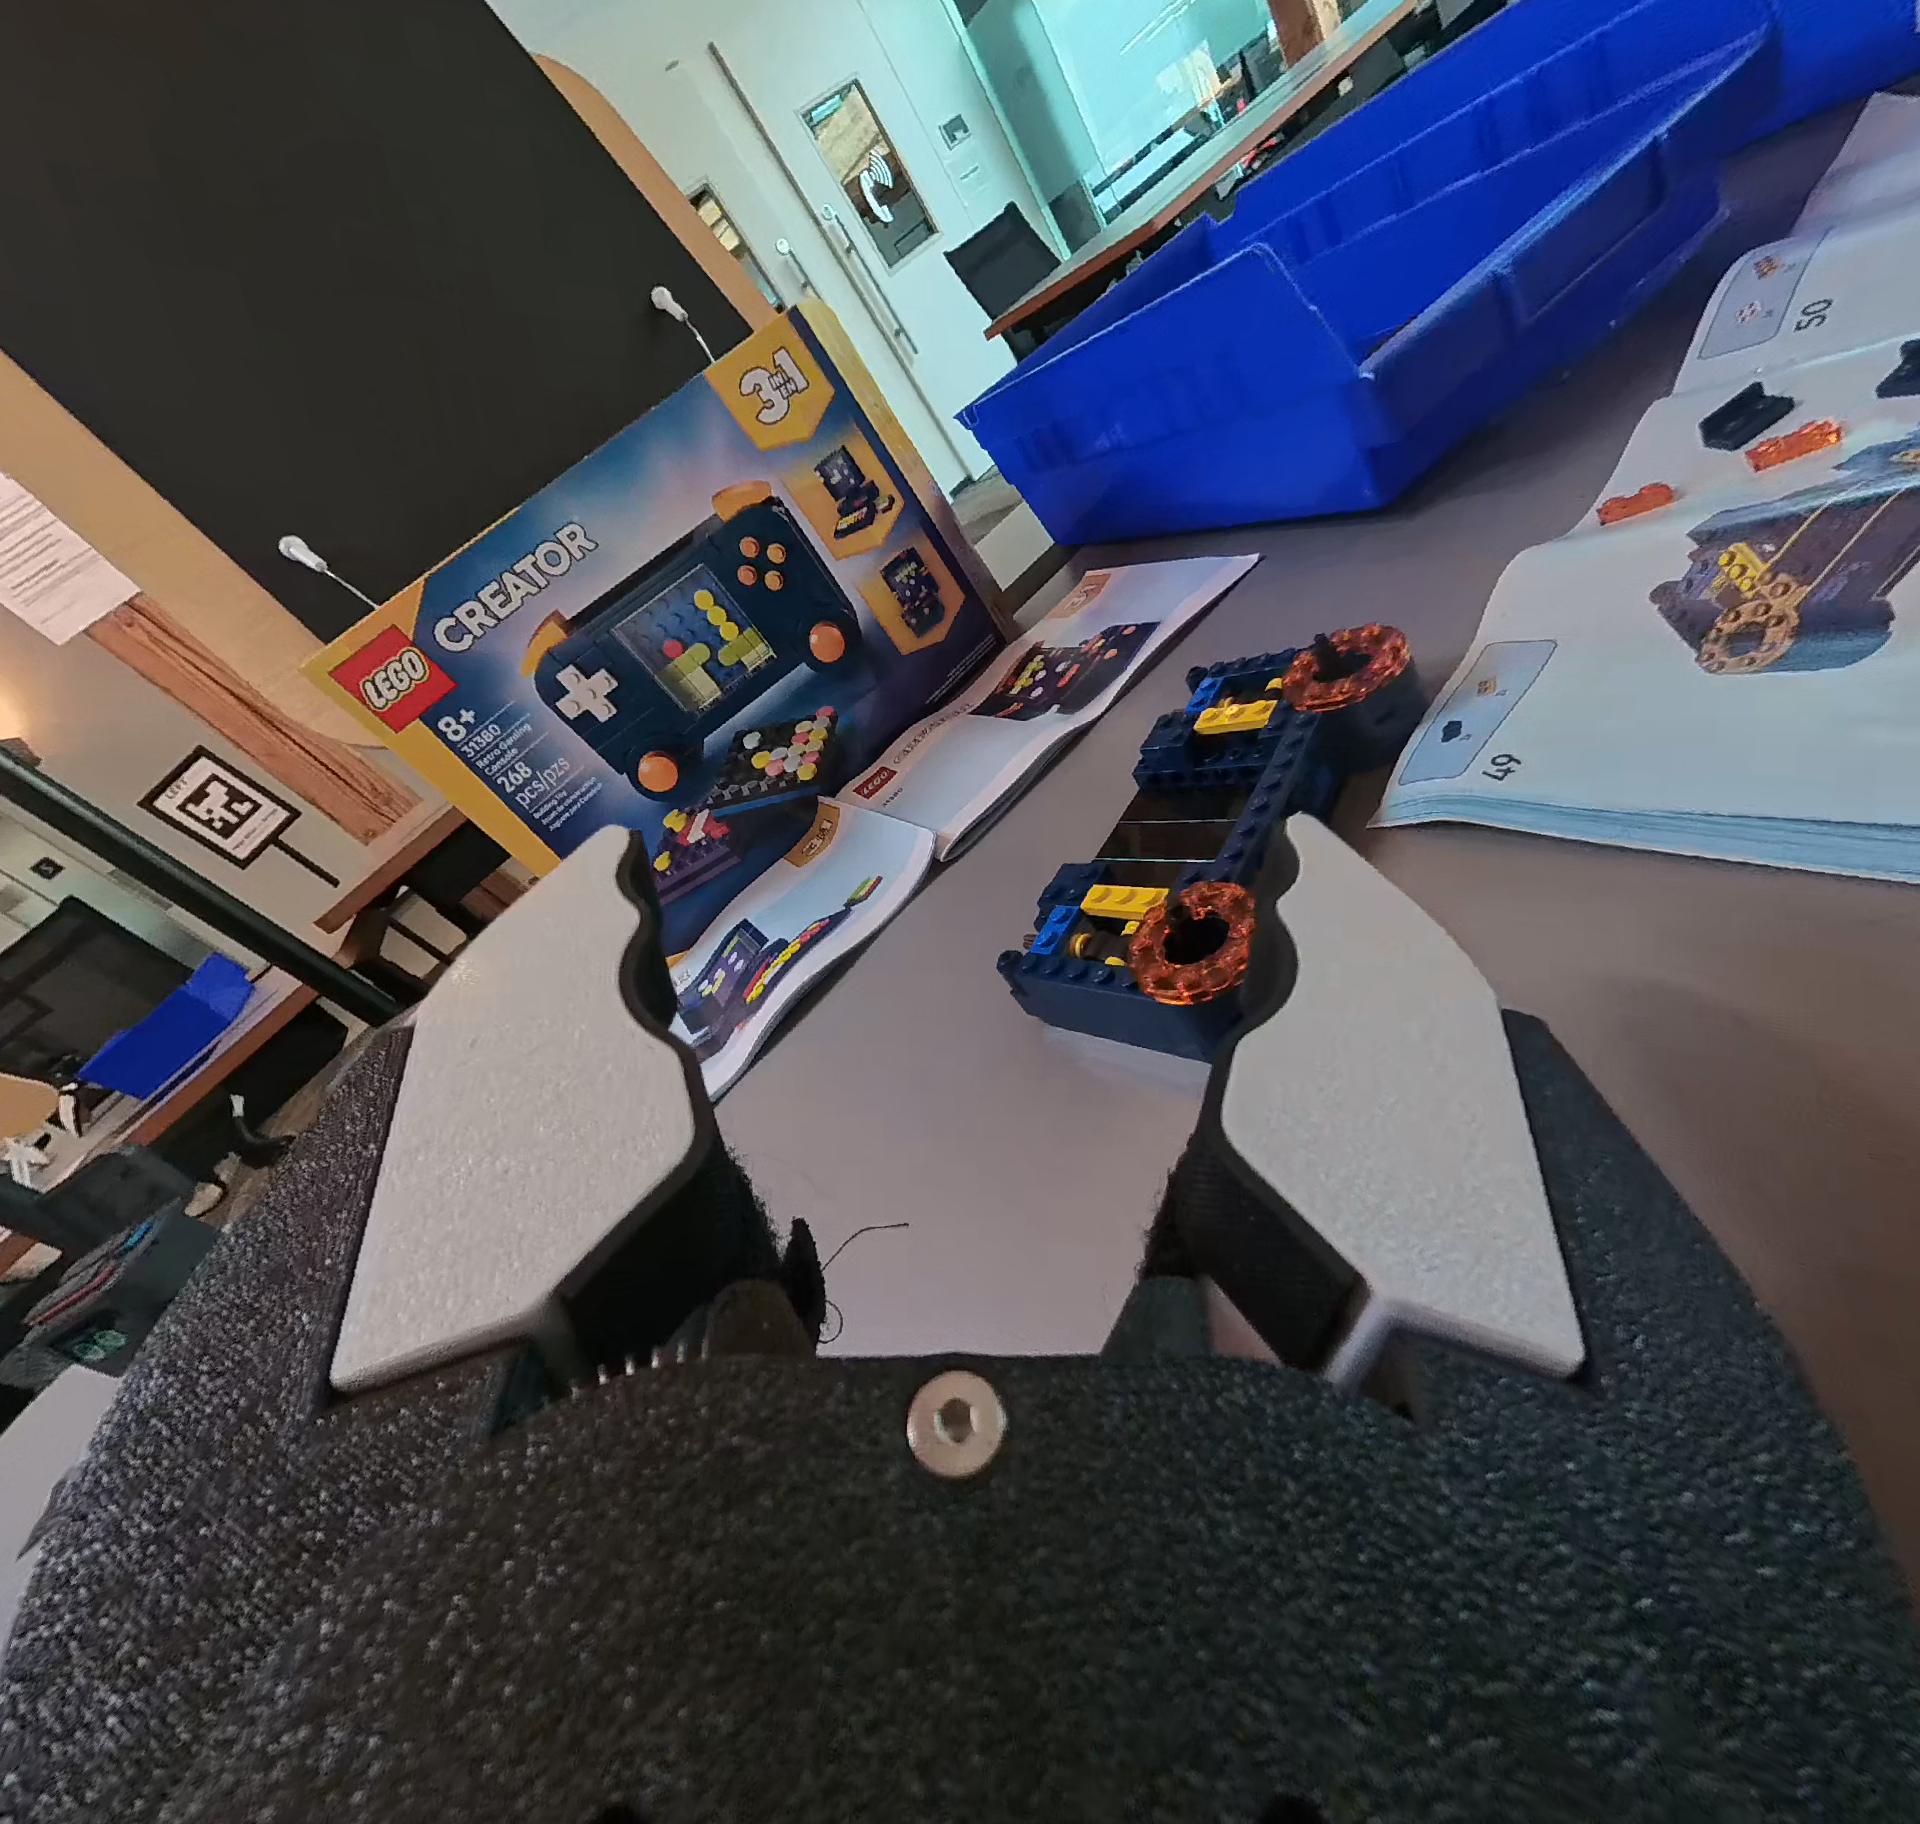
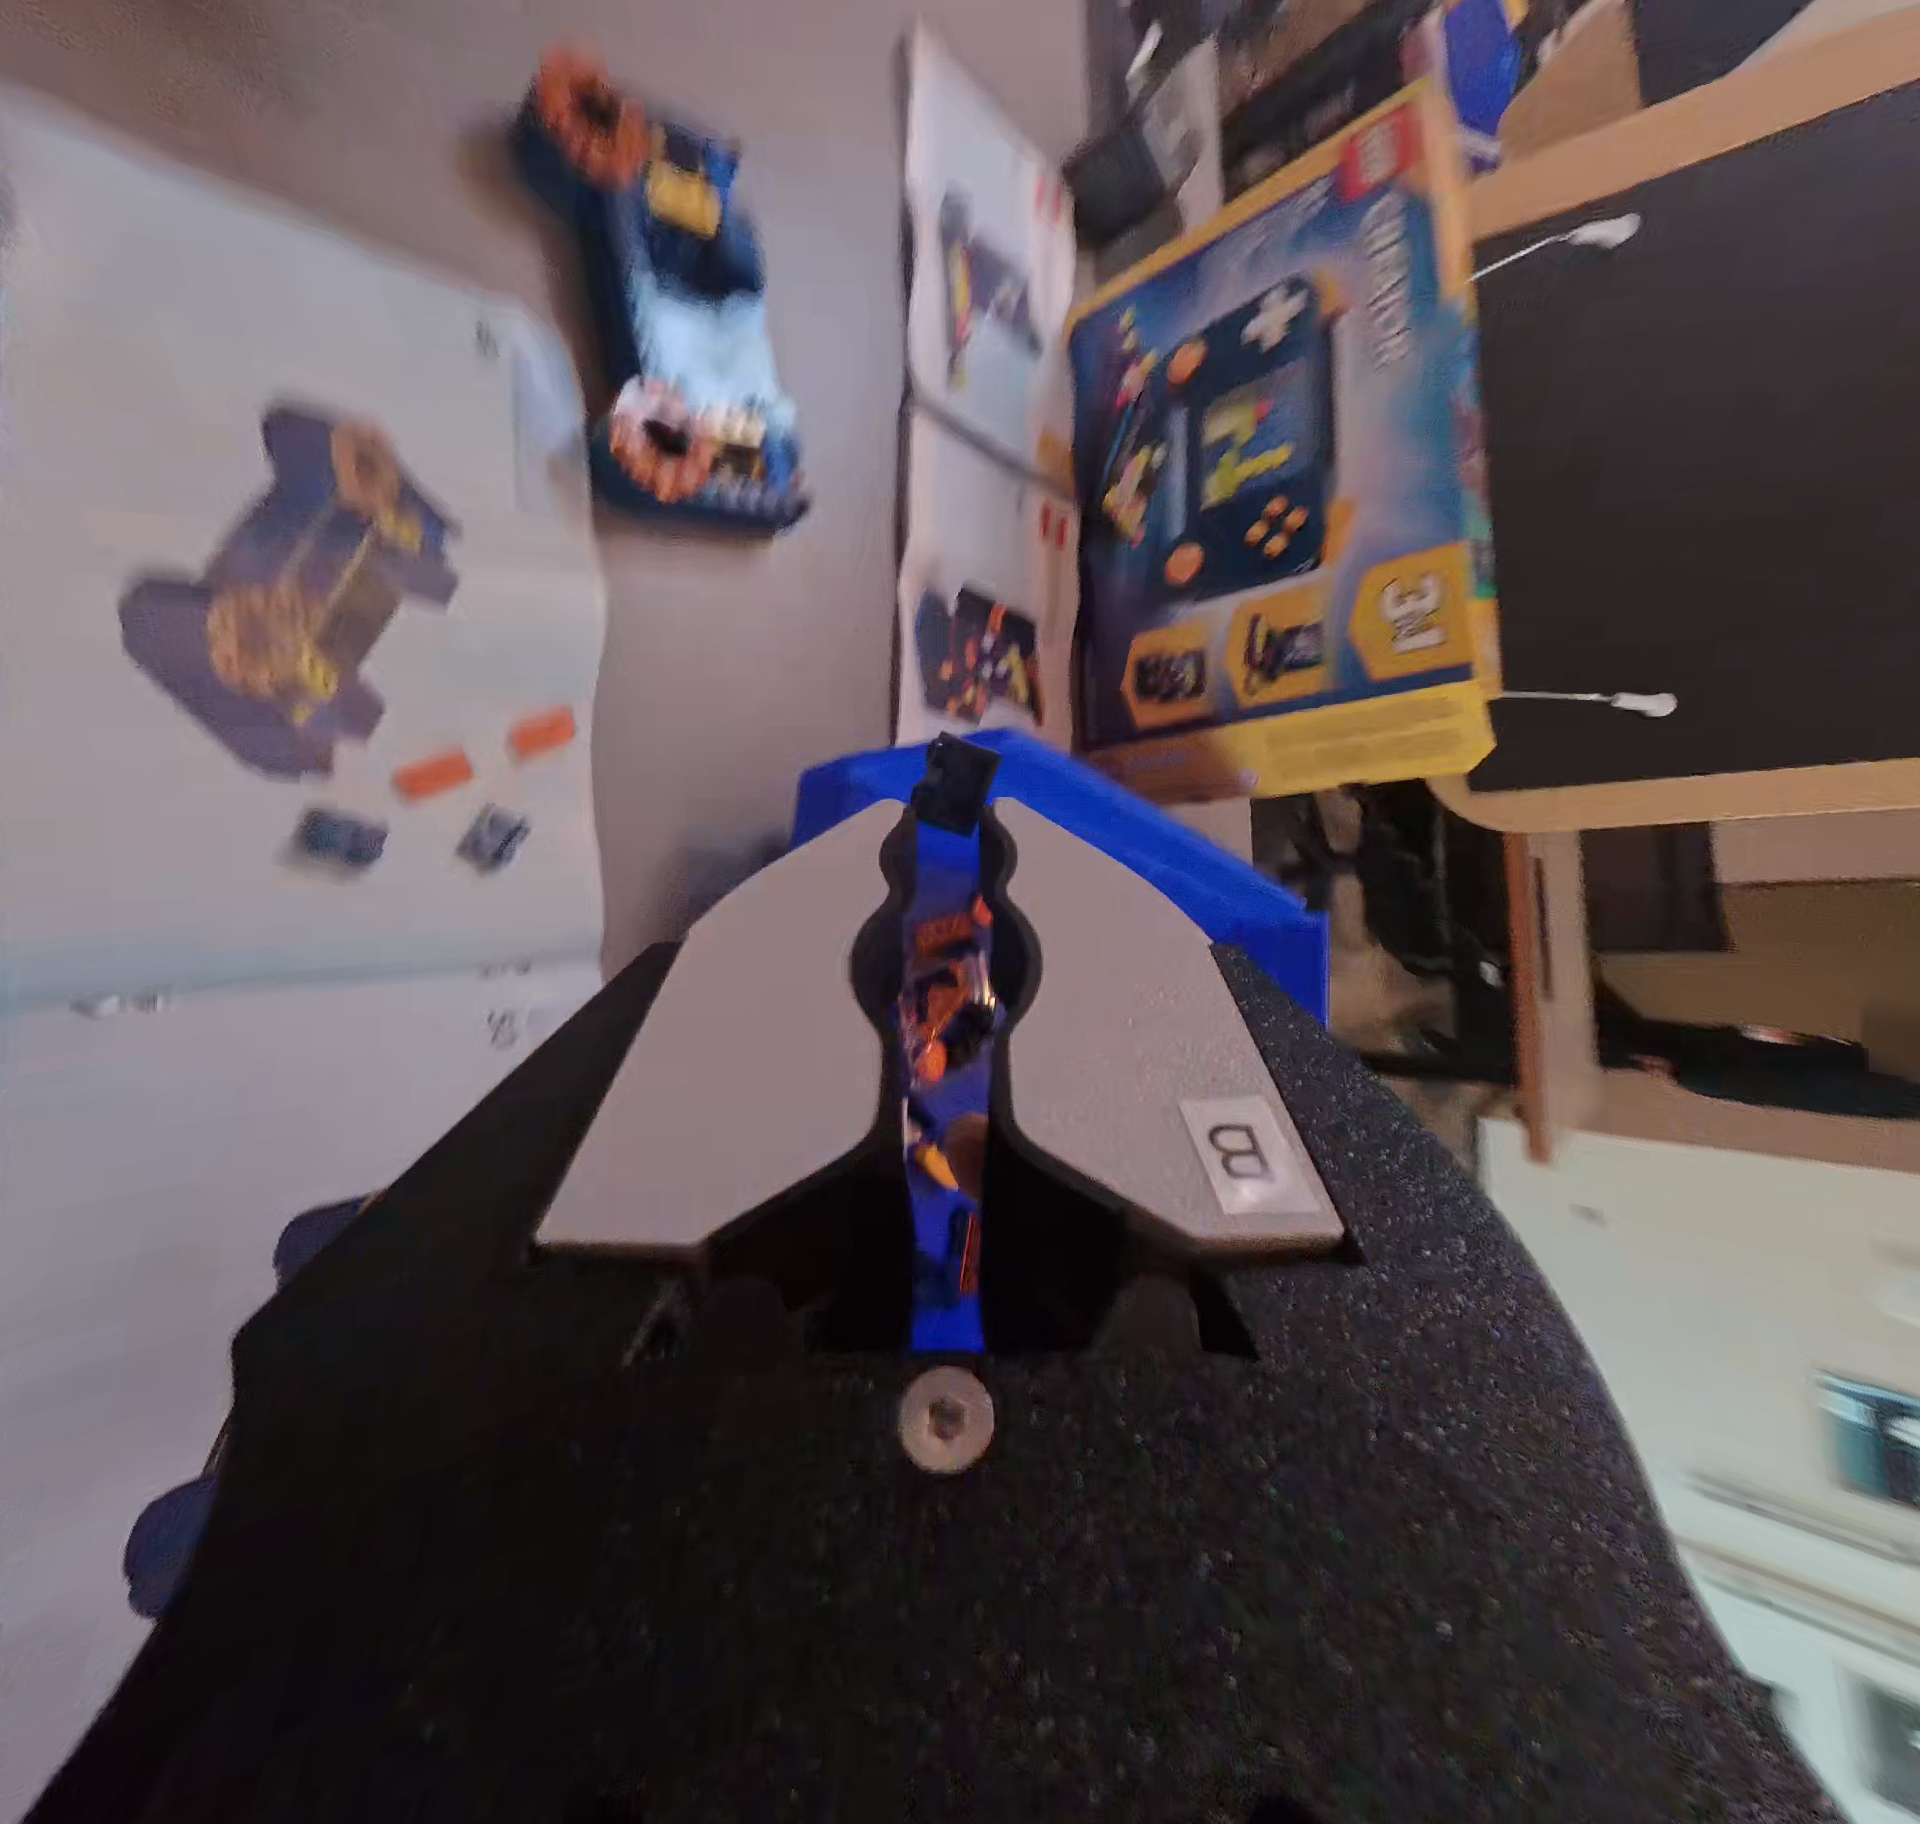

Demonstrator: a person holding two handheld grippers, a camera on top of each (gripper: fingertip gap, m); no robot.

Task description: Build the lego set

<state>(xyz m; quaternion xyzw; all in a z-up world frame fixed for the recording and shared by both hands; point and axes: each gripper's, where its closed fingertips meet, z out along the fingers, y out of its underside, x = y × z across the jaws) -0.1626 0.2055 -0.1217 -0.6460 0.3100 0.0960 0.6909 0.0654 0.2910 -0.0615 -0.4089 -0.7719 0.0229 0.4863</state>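
Note:
My left gripper (image 1: 961, 933) is wide open and holds nothing. It sits low over the grey table (image 1: 935, 1151). A dark blue brick model (image 1: 1216, 839) with yellow bricks and two orange translucent rings lies just ahead, against the inner side of the right finger (image 1: 1371, 1026). My right gripper (image 2: 951, 803) is shut on a small black brick (image 2: 956, 782) at its fingertips. It hovers over a blue bin (image 2: 1143, 839) of loose bricks. The same model (image 2: 675, 320) shows blurred farther off in the right wrist view.
A toy set box (image 1: 665, 631) stands at the back. Small booklets (image 1: 1039, 704) lie before it. An open instruction book (image 1: 1714, 579) with loose orange and black pieces lies at right. Blue bins (image 1: 1351, 351) stand behind it.

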